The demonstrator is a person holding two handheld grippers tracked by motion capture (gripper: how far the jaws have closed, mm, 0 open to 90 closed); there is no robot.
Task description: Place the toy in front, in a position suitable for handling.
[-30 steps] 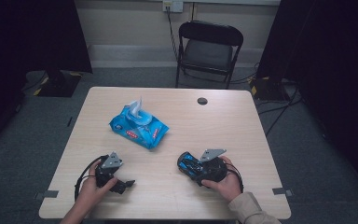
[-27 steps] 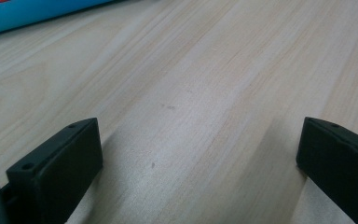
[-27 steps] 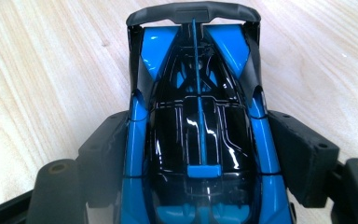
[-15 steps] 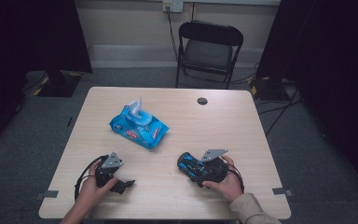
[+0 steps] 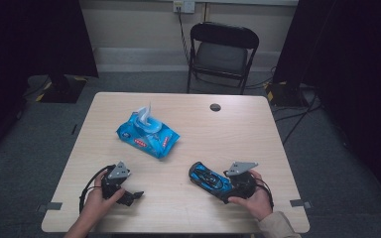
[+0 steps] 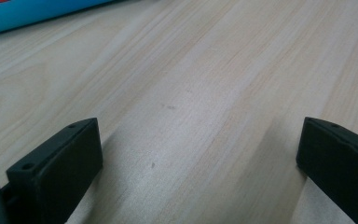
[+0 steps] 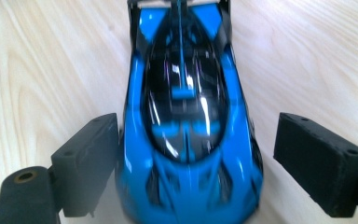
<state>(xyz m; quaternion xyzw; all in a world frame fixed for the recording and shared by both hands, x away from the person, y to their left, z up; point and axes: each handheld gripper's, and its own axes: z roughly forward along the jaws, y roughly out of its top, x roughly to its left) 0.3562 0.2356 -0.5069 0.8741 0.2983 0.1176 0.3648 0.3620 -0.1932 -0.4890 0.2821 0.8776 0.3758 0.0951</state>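
Right gripper (image 7: 191,154): jaws just widened, straddling glossy blue-black toy car (image 7: 186,116), right pad clear; withdraw toward 6 o'clock. Left gripper (image 6: 191,158): jaws spread, empty.

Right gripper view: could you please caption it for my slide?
Right gripper, jaws just opened, straddling a blue toy car on the table.

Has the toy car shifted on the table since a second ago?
Yes, slightly. In the high view the toy car and the right gripper sit a little farther from the wipes pack, toward the table's right edge.
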